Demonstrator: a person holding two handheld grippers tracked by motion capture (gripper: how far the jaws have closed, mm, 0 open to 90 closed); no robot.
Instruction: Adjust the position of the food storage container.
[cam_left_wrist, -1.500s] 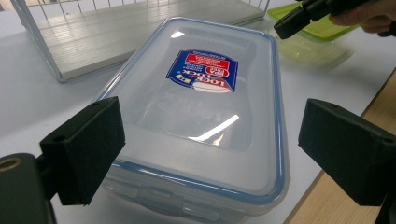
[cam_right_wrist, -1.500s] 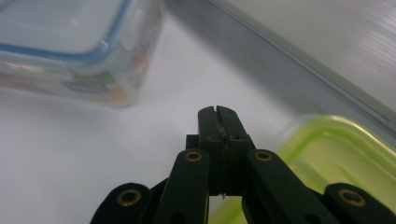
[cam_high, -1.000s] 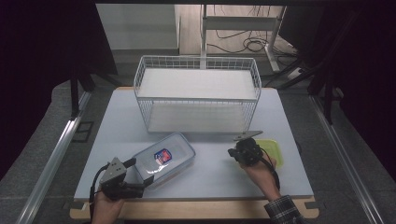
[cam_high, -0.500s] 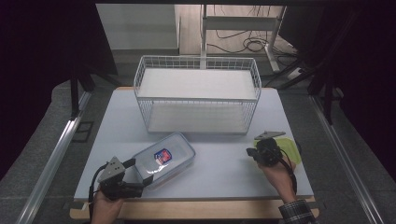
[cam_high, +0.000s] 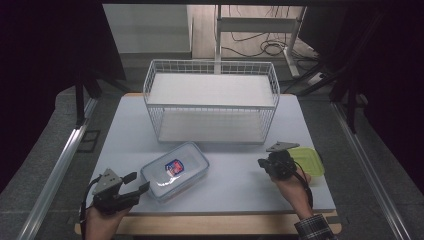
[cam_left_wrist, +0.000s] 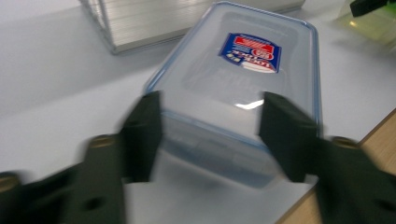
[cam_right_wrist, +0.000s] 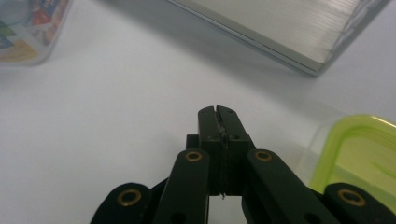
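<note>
A white wire basket with two shelves stands at the upper centre of the pale table. Cables lie on the floor behind it.

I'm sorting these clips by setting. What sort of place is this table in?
Probably a lab or recording workspace, not a home: a white tabletop ringed by dark curtains, loose cables on the floor behind, and metal rails along the sides. A white wire basket and a clear plastic food container look staged.

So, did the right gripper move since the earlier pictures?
Yes. The right gripper moved rightward past the wire basket's right corner, beside the green container.
</note>
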